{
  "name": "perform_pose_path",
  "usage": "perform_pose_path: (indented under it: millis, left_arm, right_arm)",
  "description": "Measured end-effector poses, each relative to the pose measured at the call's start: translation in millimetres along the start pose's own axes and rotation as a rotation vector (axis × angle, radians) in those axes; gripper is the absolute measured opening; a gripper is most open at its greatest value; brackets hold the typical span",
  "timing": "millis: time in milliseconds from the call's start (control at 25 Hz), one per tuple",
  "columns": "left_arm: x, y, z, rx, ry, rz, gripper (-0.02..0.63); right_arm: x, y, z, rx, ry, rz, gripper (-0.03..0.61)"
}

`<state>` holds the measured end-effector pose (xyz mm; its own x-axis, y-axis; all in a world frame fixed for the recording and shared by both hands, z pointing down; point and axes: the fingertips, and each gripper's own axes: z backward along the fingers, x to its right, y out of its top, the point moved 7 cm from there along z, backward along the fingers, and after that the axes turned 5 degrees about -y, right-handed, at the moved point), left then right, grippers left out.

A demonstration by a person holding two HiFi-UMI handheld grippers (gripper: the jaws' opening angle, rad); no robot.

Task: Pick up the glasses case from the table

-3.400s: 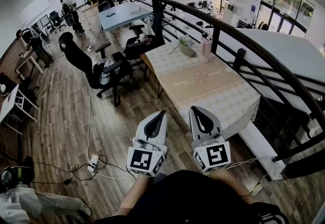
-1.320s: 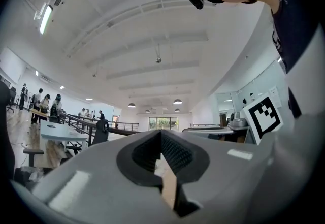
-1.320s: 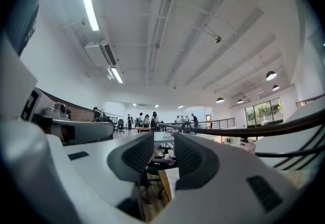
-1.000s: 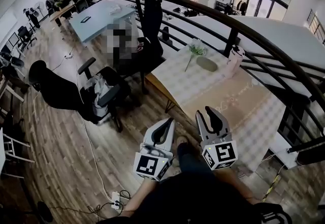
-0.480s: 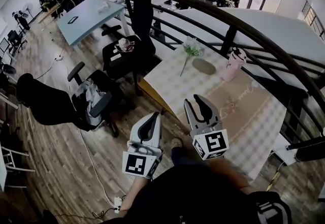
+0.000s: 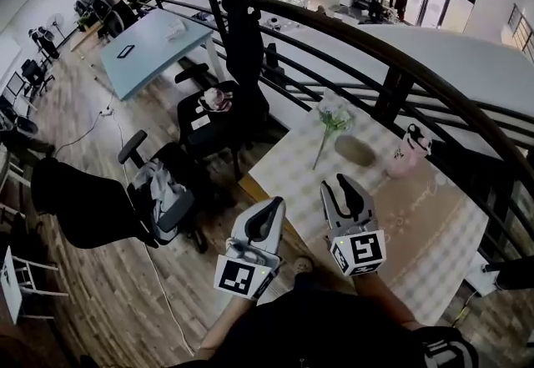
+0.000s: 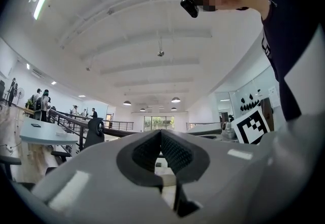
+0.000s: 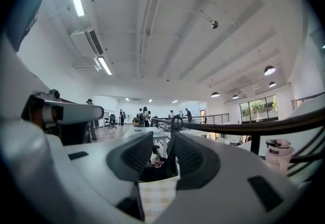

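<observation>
The glasses case (image 6: 355, 150), a dark oval, lies on the checked tablecloth (image 6: 288, 166) between a flower vase (image 6: 334, 118) and a pink bottle (image 6: 406, 154). My right gripper (image 6: 342, 184) hangs level over the cloth's near part, a short way in front of the case; its jaws are opening by a narrow gap with nothing between them (image 8: 163, 139). My left gripper (image 6: 274, 206) is held beside the table's near corner, over the floor, with its tips together and empty (image 7: 161, 134). Neither gripper view shows the case.
A black curved railing (image 6: 375, 34) runs right behind the table. Black office chairs (image 6: 213, 120) stand at the table's left, with another chair (image 6: 88, 208) further left. A blue table (image 6: 154, 41) is further back, and people stand in the distance.
The table and the case have come nearer in the head view as both grippers were carried towards them. The right gripper now points at the case from close by.
</observation>
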<state>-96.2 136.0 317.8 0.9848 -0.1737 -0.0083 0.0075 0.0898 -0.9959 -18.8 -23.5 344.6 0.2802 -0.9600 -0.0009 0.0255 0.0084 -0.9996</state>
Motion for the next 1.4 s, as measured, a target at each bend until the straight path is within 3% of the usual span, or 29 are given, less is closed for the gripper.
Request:
perform_pose_path:
  millis: [160, 280, 560, 1040, 1400]
  left_arm:
    - [-15, 0, -23, -0.013, -0.022, -0.013, 0.011]
    - [-27, 5, -38, 0.024, -0.052, -0.035, 0.011]
    - [-48, -2, -78, 0.007, -0.158, -0.025, 0.011]
    - [-103, -27, -160, -0.042, -0.454, 0.021, 0.011]
    - [-121, -42, -198, -0.070, -0.699, 0.075, 0.011]
  right_arm:
    - [15, -2, -23, 0.000, -0.012, 0.006, 0.106]
    - [21, -5, -33, 0.002, -0.041, -0.012, 0.106]
    - [37, -6, -48, -0.018, -0.119, 0.012, 0.107]
    - [49, -20, -97, -0.073, -0.321, 0.112, 0.120]
    - [38, -13, -99, -0.131, -0.541, 0.136, 0.141]
